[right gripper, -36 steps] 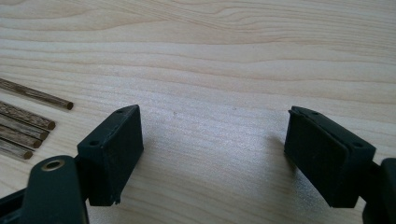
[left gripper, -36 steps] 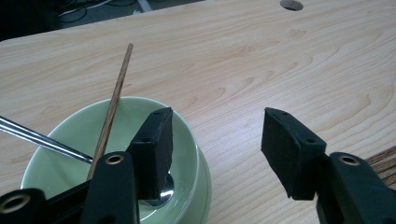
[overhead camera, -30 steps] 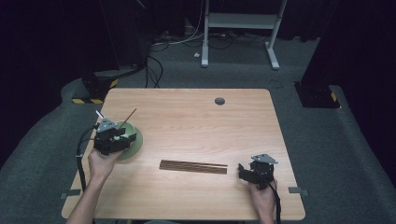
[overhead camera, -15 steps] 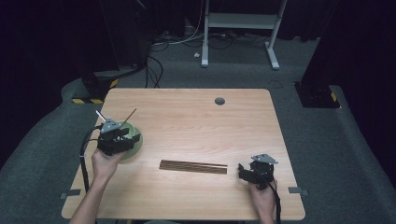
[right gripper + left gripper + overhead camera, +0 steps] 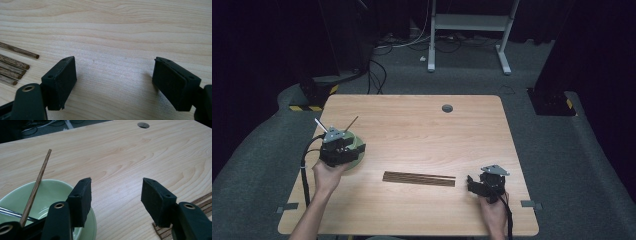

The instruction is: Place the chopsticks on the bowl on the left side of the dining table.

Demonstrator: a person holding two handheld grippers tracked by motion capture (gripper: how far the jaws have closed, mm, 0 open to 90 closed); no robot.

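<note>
Chopsticks being sorted from a row into a bowl: one stick delivered, left gripper clearing

High view: left gripper [image 5: 343, 148] is hanging over the round pale-green glazed bowl [image 5: 353, 153], little shifted since a second ago, while the row of slim dark-brown wooden chopsticks [image 5: 419, 178] is lying mid-table and the right gripper [image 5: 474, 183] is waiting just beside its end. Left gripper view: jaws are standing wide, nothing between them; one grained round wooden stick [image 5: 36, 186] is leaning in the smooth bowl [image 5: 51, 194] beside a metal utensil [image 5: 10, 212]. Right gripper view: jaws are gaping empty over the matt pale-wood table [image 5: 120, 37], stick ends [image 5: 15, 66] near
</note>
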